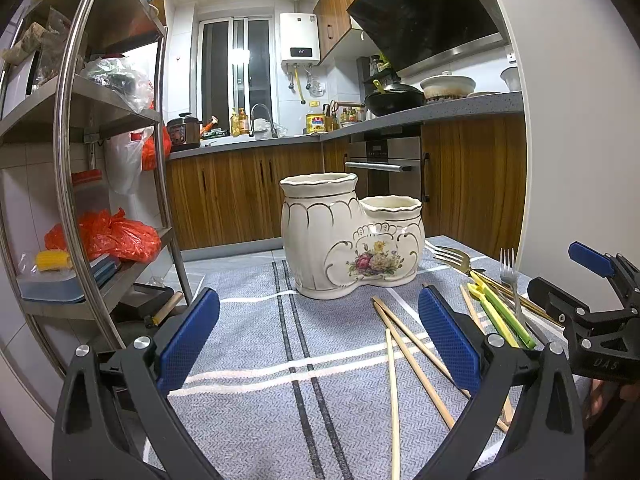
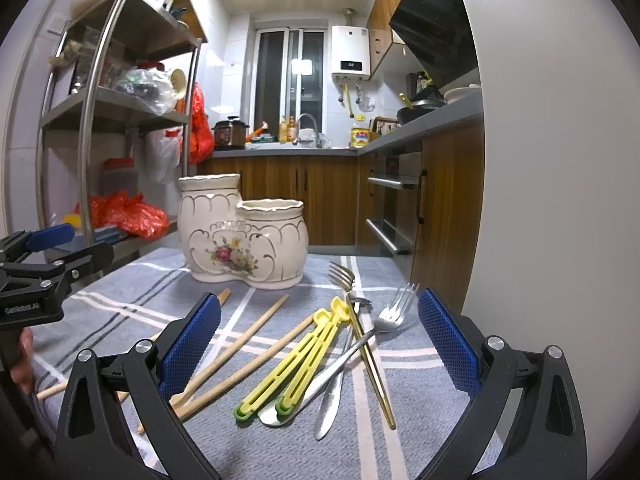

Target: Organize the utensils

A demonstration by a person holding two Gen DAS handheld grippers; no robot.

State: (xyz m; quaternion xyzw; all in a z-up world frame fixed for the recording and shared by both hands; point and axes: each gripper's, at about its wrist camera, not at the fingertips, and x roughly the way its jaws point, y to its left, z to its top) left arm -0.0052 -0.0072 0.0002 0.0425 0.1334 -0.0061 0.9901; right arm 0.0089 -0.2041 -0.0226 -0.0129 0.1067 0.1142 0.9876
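A cream two-pot ceramic utensil holder (image 1: 348, 236) (image 2: 240, 236) with a flower print stands on the grey striped cloth (image 1: 248, 344). Loose utensils lie to its right: wooden chopsticks (image 1: 412, 356) (image 2: 240, 344), yellow-green plastic chopsticks (image 1: 500, 312) (image 2: 296, 364), a gold fork (image 1: 452, 258) (image 2: 360, 320), a silver fork (image 1: 510, 276) (image 2: 384, 320) and a knife (image 2: 332, 396). My left gripper (image 1: 318, 340) is open and empty, low over the cloth before the holder. My right gripper (image 2: 320, 344) is open and empty, above the utensil pile; it also shows in the left wrist view (image 1: 592, 296).
A steel shelf rack (image 1: 80, 152) (image 2: 96, 120) with orange bags and boxes stands at the left. Wooden cabinets, an oven (image 1: 384, 168) and a worktop with a wok lie behind. A white wall (image 2: 540, 160) is close on the right.
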